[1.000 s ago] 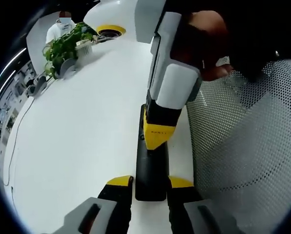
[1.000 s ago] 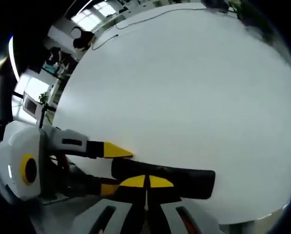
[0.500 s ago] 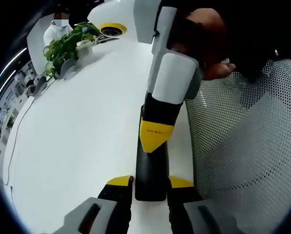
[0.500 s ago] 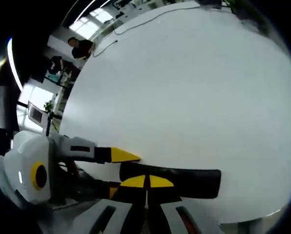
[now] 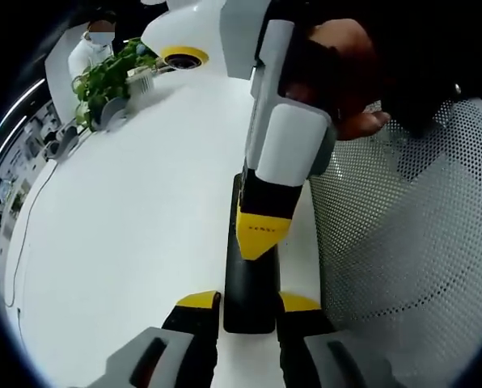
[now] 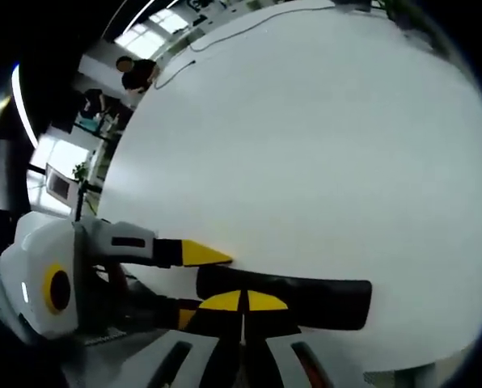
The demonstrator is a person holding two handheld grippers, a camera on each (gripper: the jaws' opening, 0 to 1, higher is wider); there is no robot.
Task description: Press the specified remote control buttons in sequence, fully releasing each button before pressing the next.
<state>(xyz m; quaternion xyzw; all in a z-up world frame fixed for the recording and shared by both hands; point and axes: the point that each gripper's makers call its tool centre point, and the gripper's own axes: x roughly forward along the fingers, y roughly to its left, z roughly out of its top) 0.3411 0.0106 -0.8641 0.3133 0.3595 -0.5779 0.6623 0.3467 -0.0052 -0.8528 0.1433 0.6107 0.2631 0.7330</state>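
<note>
remote control (image 5: 249, 283) showing plain black against the white table (image 5: 128, 218). left gripper (image 5: 249, 311) showing yellow tips on dark jaws, grey-white body behind. right gripper (image 5: 261, 242) wearing a yellow tip, black band, white housing. mesh chair (image 5: 395, 259) showing white with a fine dark dot pattern. plant (image 5: 107, 77) showing green leaves.

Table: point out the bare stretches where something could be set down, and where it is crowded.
Free: the white table between the black remote and the potted plant, and beyond the remote in the right gripper view. Crowded: around the remote, where both tools meet, beside the mesh chair.
</note>
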